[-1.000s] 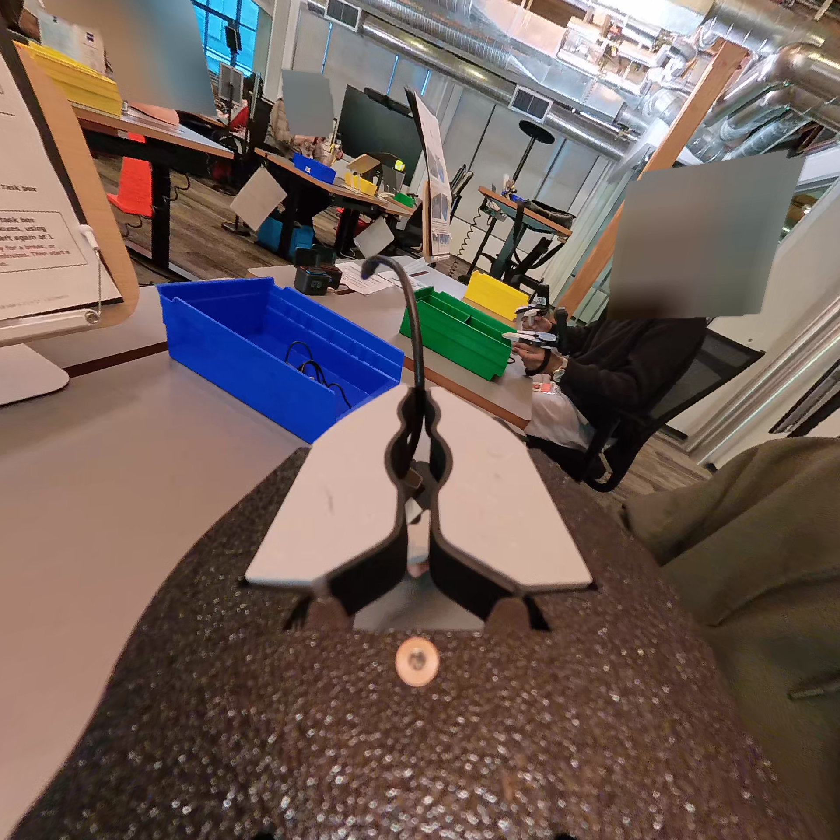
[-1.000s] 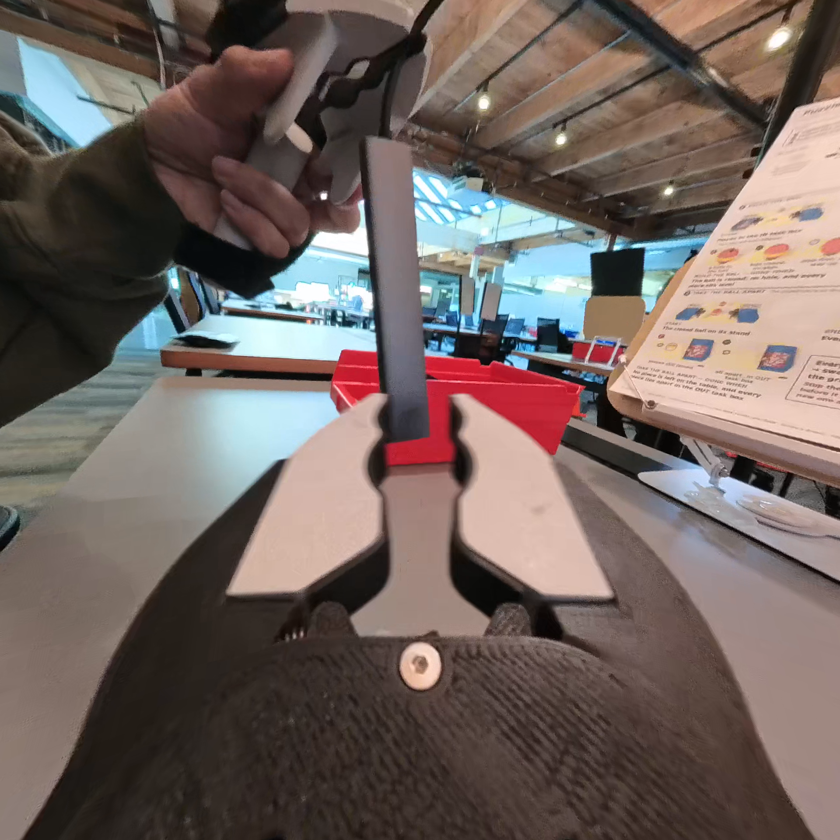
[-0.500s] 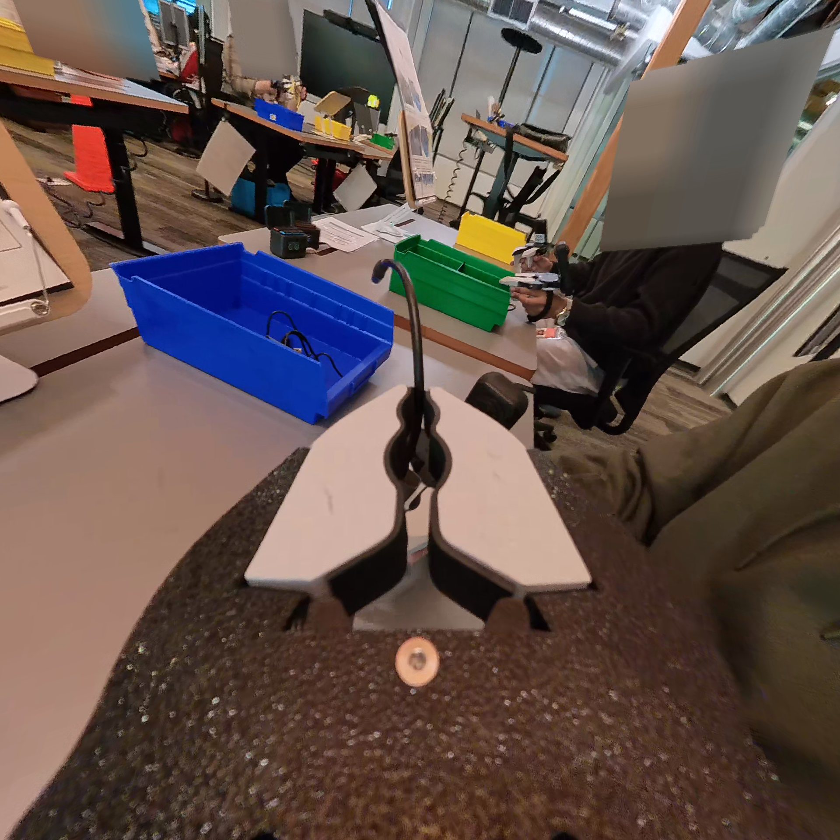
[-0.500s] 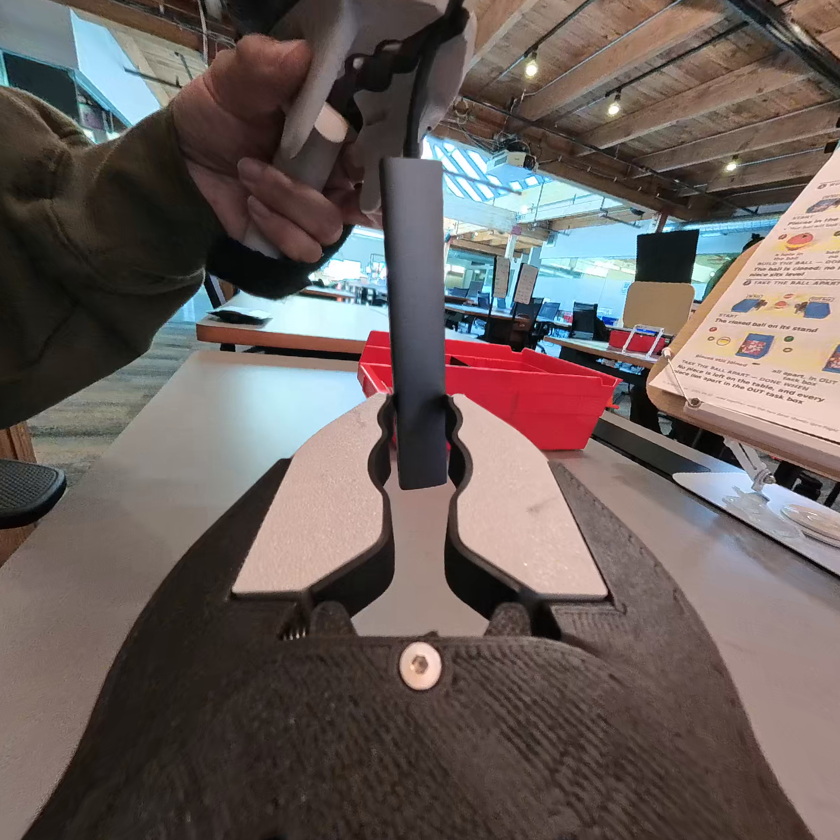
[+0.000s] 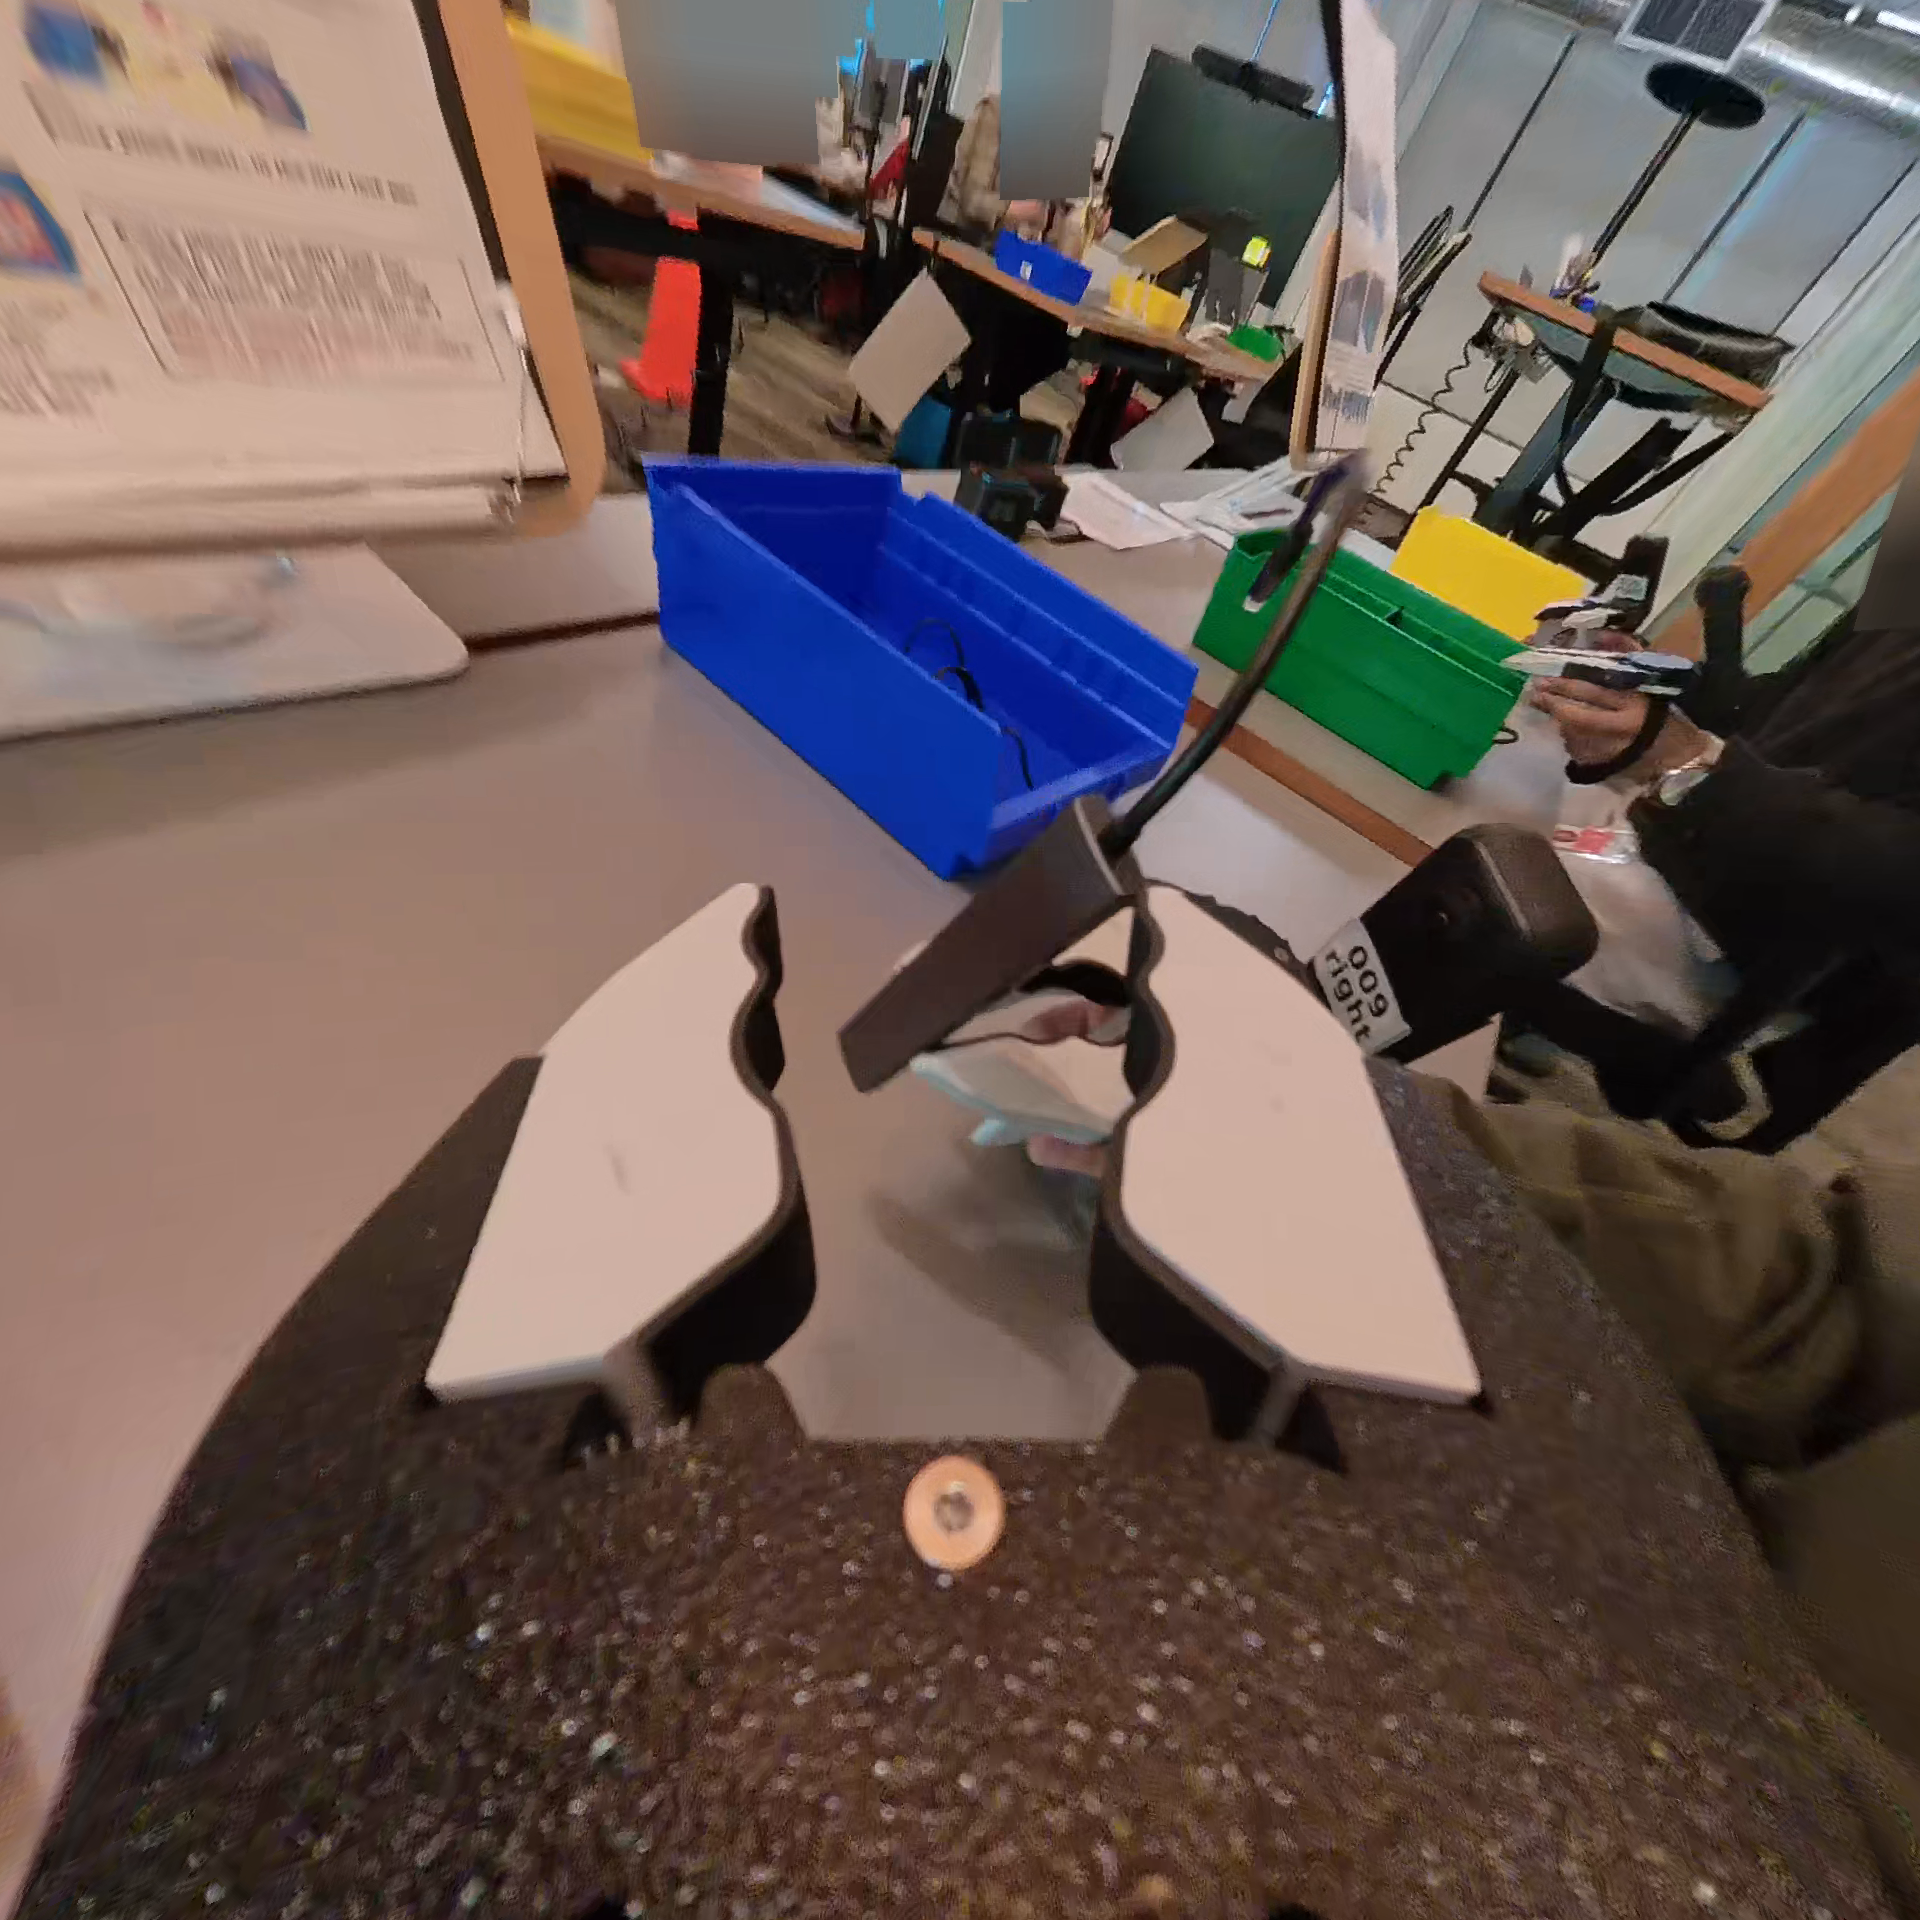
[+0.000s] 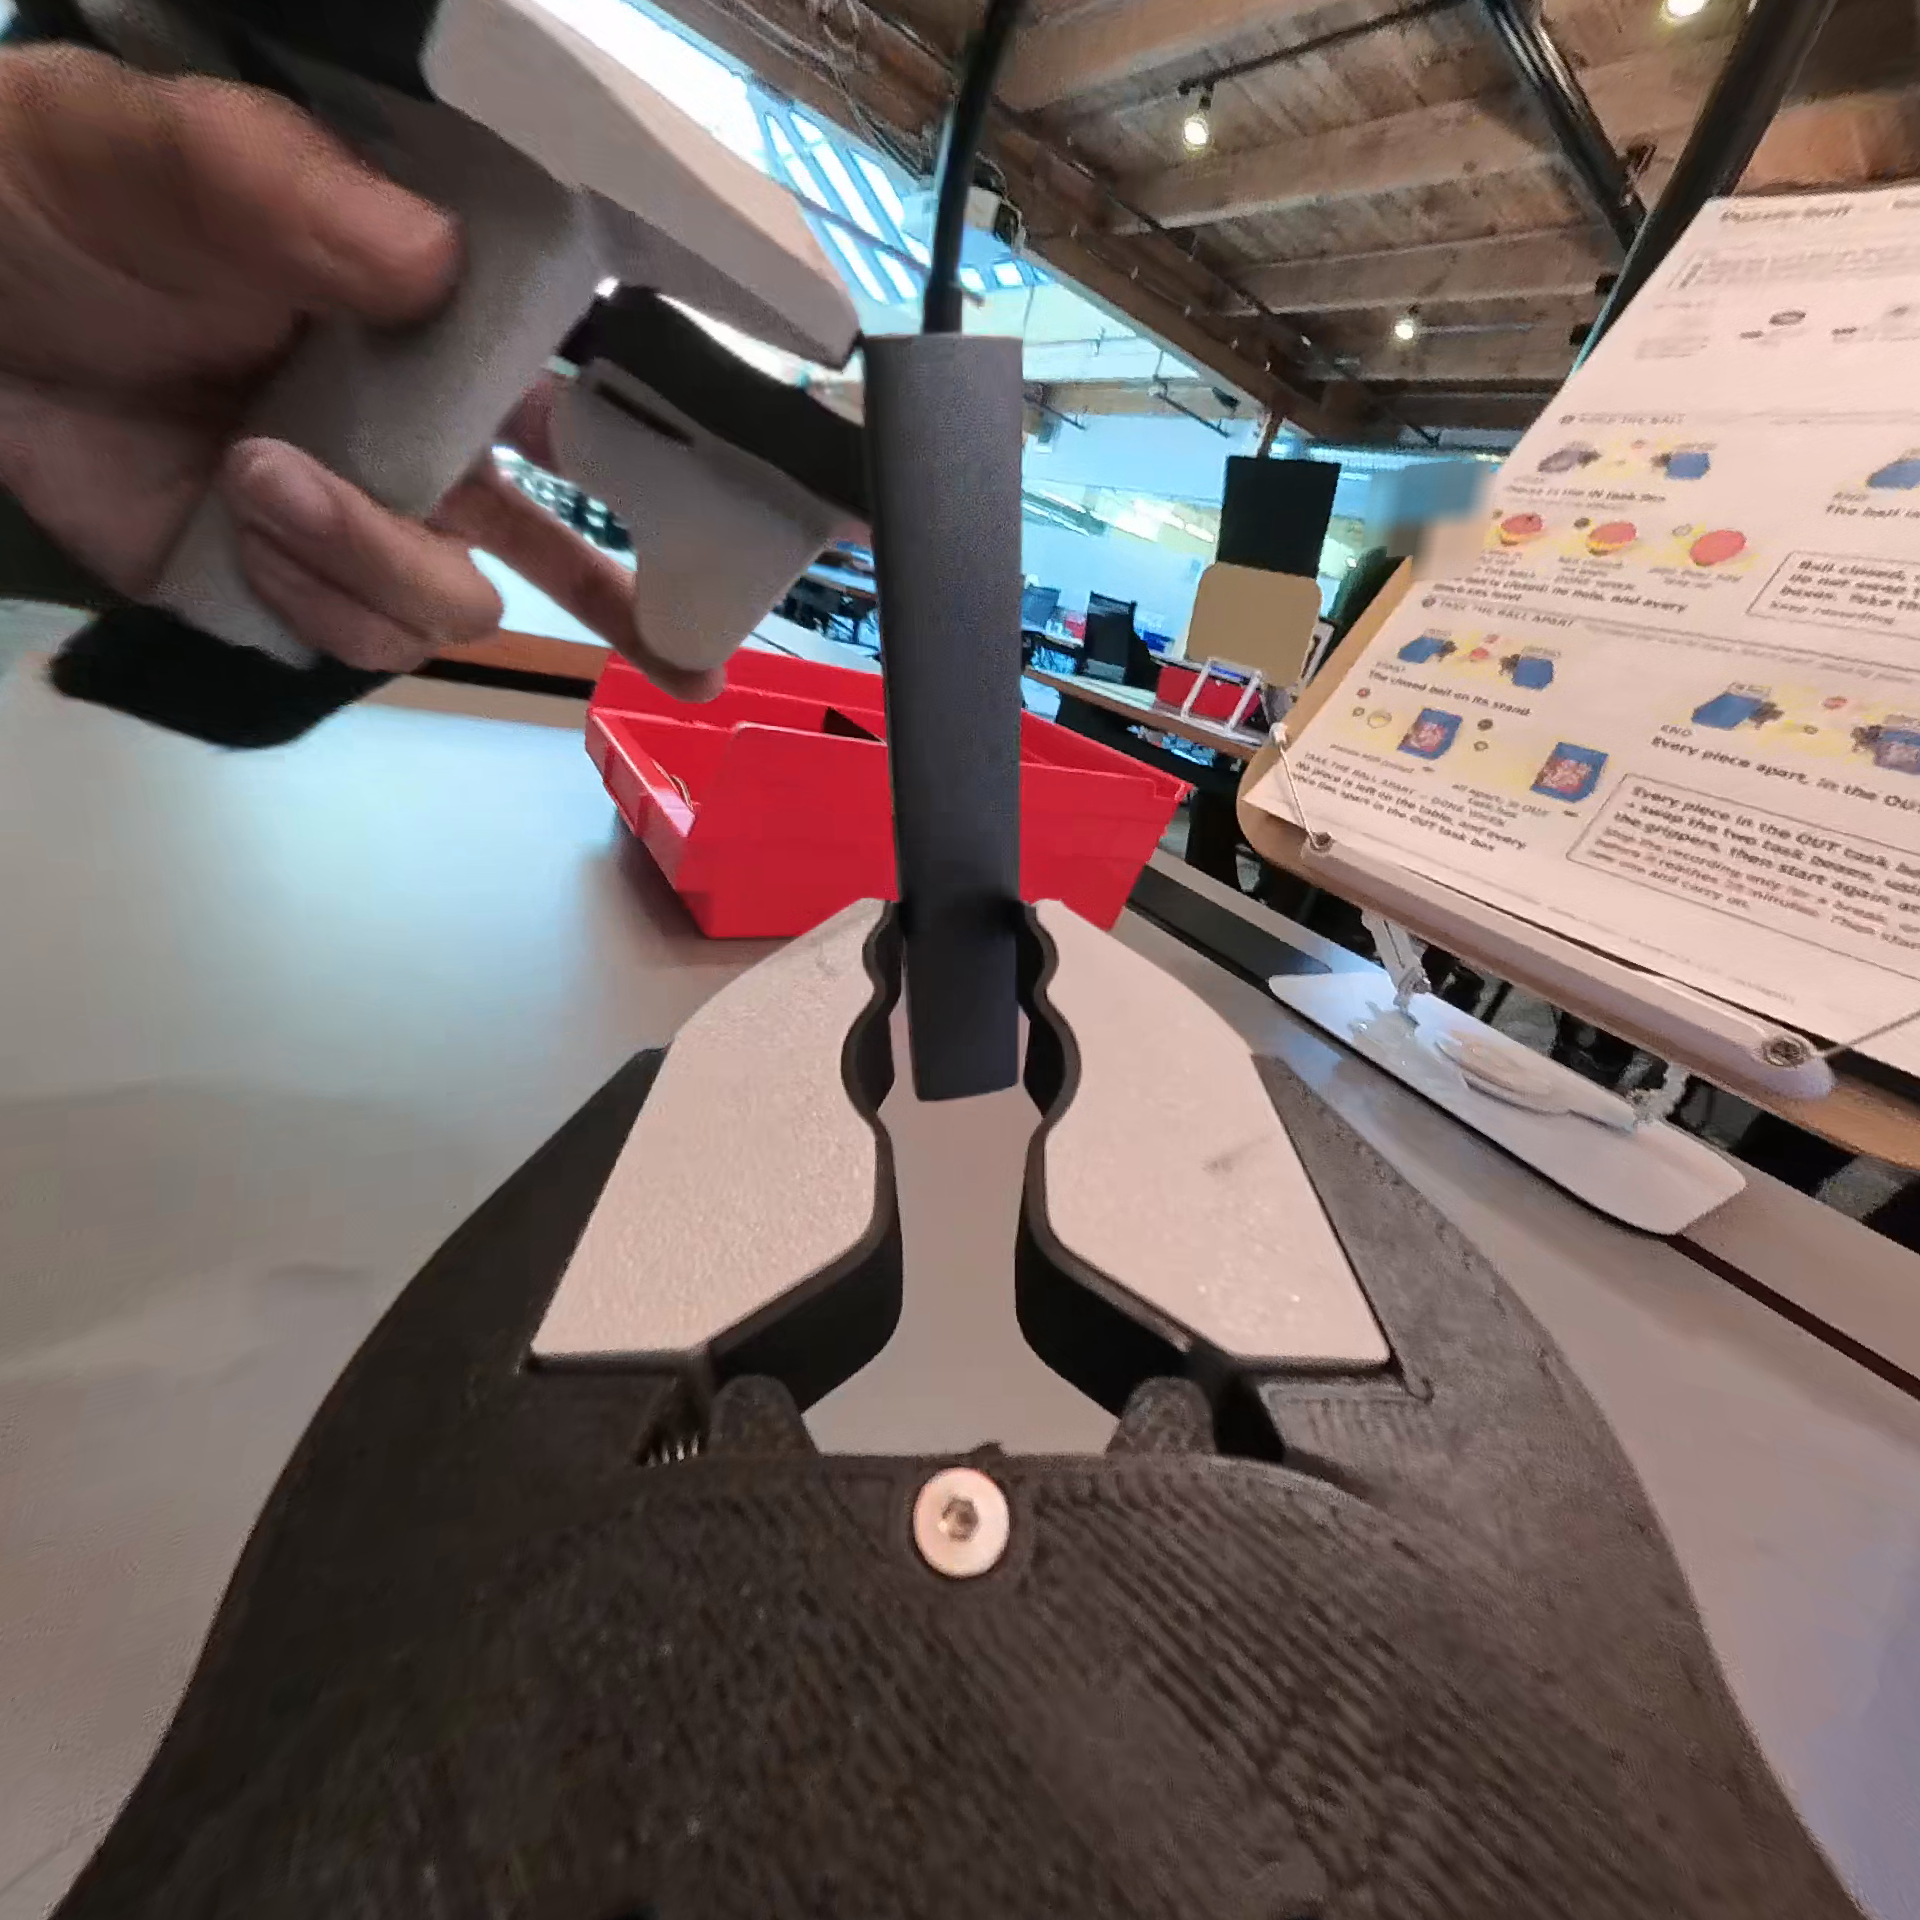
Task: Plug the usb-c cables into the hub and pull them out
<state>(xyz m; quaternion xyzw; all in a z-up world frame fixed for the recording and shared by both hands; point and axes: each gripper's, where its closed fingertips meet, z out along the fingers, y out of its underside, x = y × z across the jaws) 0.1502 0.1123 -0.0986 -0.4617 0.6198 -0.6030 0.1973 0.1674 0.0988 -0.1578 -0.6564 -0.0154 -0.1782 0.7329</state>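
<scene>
Dark hub (image 6: 951,727) pinched upright in right gripper (image 6: 956,961) — left gripper (image 5: 951,971) wide open, empty, beside it

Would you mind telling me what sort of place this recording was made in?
Probably an open-plan workshop or lab office: rows of desks with monitors, exposed timber ceiling beams, coloured parts bins such as the blue bin, and an instruction sheet on a stand.

Both views: bright, even indoor light; ceiling spotlights (image 6: 1195,127) and blown-out skylight glare in right wrist view. Strong wide-angle bending at edges. Motion blur on instruction sheet (image 5: 229,260) and hand (image 6: 239,416); shadows soft on table (image 5: 312,935).
</scene>
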